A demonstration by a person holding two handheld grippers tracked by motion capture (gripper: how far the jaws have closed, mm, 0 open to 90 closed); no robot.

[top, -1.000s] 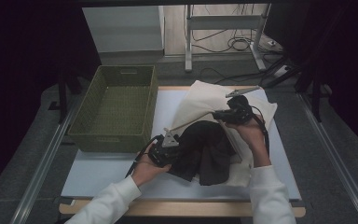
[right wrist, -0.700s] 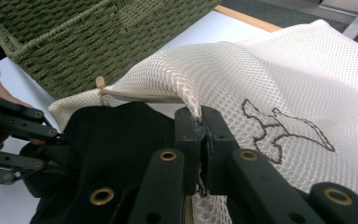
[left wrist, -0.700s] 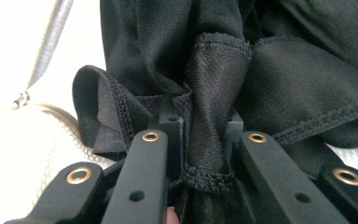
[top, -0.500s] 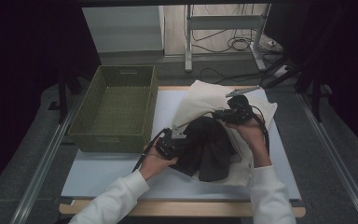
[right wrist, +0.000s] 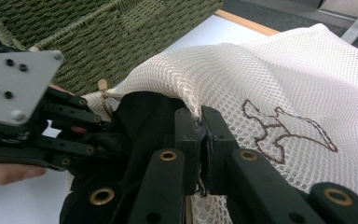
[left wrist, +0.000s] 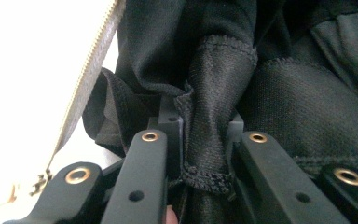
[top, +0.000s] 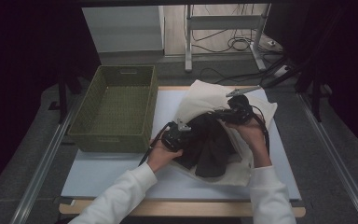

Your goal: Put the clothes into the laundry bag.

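A cream mesh laundry bag (top: 205, 95) (right wrist: 270, 79) with a brown embroidered figure lies on the white table (top: 121, 168). A black garment (top: 209, 144) (left wrist: 279, 93) bulges out of its zippered mouth. My left gripper (top: 186, 132) (left wrist: 204, 140) is shut on a bunched fold of the black garment, pushed in at the bag's opening beside the zipper (left wrist: 93, 65). My right gripper (top: 223, 114) (right wrist: 200, 126) is shut on the mesh edge of the bag's mouth and holds it lifted. In the right gripper view, the left gripper (right wrist: 100, 128) sits at the left with its grey plate.
A green woven basket (top: 114, 105) (right wrist: 102, 28) stands left of the bag, close to the left hand. The table's wooden front edge (top: 177, 209) runs below the forearms. Metal rails flank the table; cables and a stand leg lie on the floor behind.
My left gripper has moved right with the black garment, deeper into the bag's mouth. The right gripper has kept still, holding the mesh edge.
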